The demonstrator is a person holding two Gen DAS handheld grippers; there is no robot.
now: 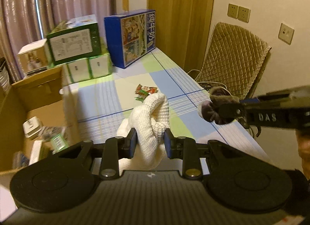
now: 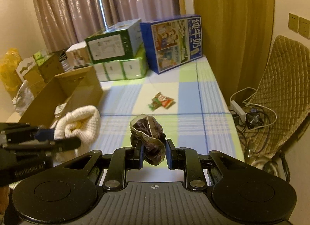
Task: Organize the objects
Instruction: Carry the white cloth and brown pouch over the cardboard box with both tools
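While the left tool (image 1: 149, 140) clamps a white cloth (image 1: 149, 120) and the right tool (image 2: 154, 154) pinches a dark cloth (image 2: 149, 134), both hang above the surface (image 2: 189, 93); loose folds could slip free short of the box (image 2: 64, 89).

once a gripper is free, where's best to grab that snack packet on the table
Pinch the snack packet from straight above, across its narrow width near the middle. It lies flat and alone on the cloth, so a side approach finds no edge. Both grippers hold fabric now.
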